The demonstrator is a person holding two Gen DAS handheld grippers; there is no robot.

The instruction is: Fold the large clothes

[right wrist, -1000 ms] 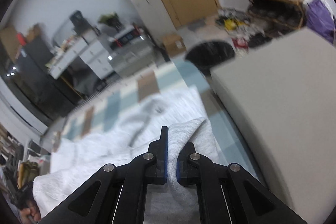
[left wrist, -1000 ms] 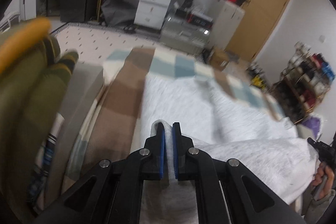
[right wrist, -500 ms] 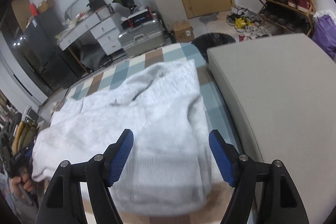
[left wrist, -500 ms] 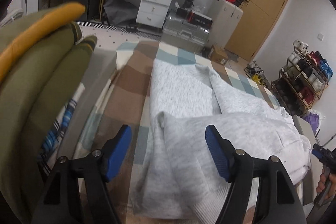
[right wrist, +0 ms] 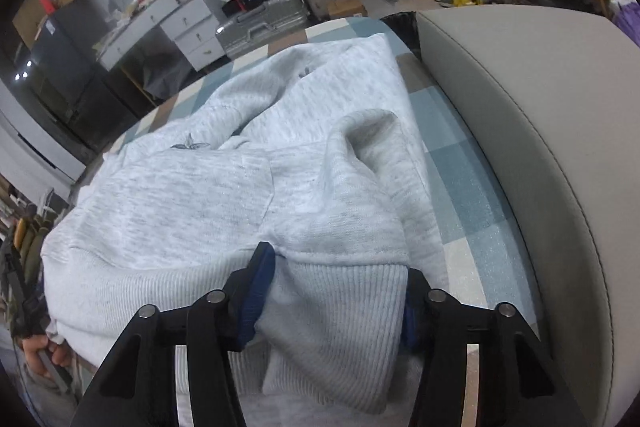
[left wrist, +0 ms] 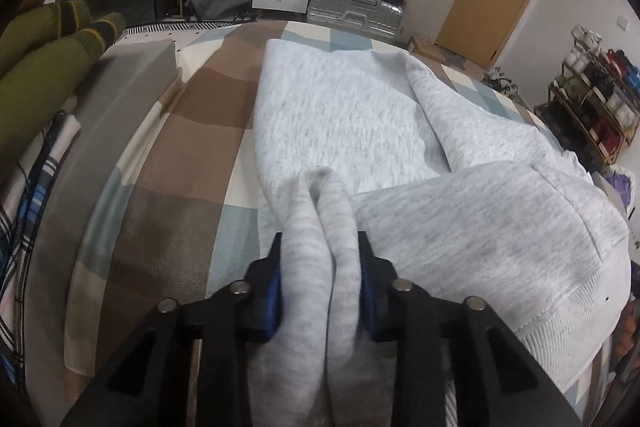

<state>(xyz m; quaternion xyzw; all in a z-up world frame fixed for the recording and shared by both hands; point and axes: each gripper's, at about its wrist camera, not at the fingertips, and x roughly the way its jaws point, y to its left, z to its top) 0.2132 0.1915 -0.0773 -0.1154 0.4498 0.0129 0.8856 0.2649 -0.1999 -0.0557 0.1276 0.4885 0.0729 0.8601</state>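
Note:
A large light grey sweatshirt (left wrist: pixel 352 115) lies on a checked blanket (left wrist: pixel 180 147), its lower part folded over towards me. My left gripper (left wrist: pixel 318 247) is closing on a bunched fold at the garment's left edge, and the blue pads press the fabric from both sides. In the right wrist view the sweatshirt (right wrist: pixel 192 195) fills the middle. My right gripper (right wrist: pixel 338 263) is closing around the ribbed hem at the right corner. Fabric fills the gap between the jaws and covers the right pad.
A grey cushion (right wrist: pixel 520 107) borders the blanket (right wrist: pixel 460 179) on the right, and another grey cushion (left wrist: pixel 120 87) with olive clothing (left wrist: pixel 40 67) on the left. A hand (right wrist: pixel 40 351) shows at the lower left. A silver suitcase (left wrist: pixel 356 15), drawers and a shoe rack (left wrist: pixel 592 95) stand beyond.
Both grippers let go of the fabric, opened wide, then dropped lower and closed on new spots: the left on a bunched edge fold, the right on the ribbed hem.

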